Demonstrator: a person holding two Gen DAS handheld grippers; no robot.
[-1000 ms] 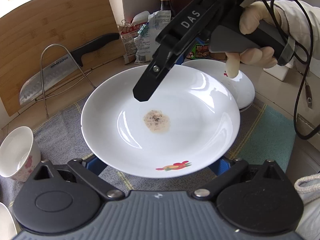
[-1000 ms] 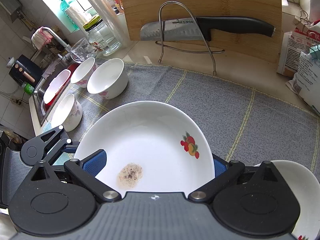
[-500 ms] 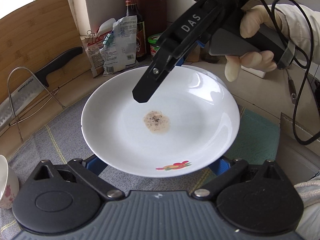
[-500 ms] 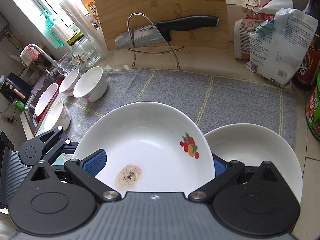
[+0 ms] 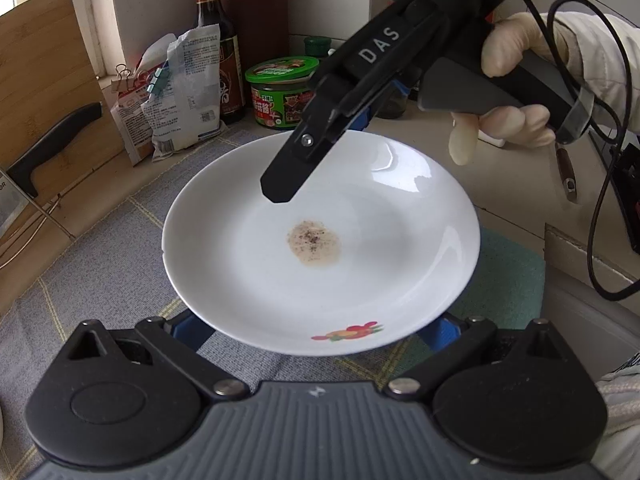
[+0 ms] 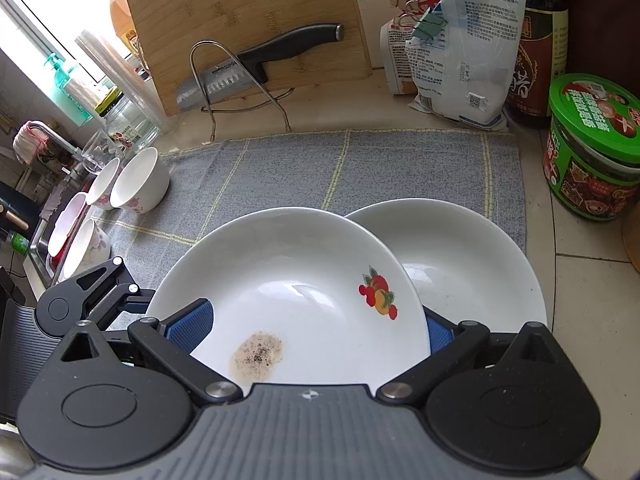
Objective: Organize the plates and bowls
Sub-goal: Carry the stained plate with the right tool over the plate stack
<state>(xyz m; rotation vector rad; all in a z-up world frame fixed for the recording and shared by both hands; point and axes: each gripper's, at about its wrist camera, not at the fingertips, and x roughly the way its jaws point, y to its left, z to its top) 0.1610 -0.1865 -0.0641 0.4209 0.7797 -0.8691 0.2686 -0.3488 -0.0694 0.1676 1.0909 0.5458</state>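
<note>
A white plate (image 5: 320,248) with a fruit motif and a brown peppery stain is held in the air between both grippers. My left gripper (image 5: 316,332) grips its near rim. My right gripper (image 6: 308,328) grips the opposite rim; its black finger (image 5: 296,168) reaches over the plate in the left wrist view. The same plate (image 6: 288,300) partly overlaps a second white plate (image 6: 472,264) lying on the grey mat (image 6: 320,164). Several white flowered bowls (image 6: 140,180) stand at the mat's left end.
A bamboo board (image 6: 248,20) with a knife (image 6: 256,64) on a wire stand leans at the back. Food bags (image 6: 456,40), a dark sauce bottle (image 6: 536,40) and a green-lidded jar (image 6: 592,148) stand at the right. The sink (image 6: 44,232) is at far left.
Both grippers have carried the stained plate to the right along the mat, until it hangs partly over the second plate. The grip on it has not changed.
</note>
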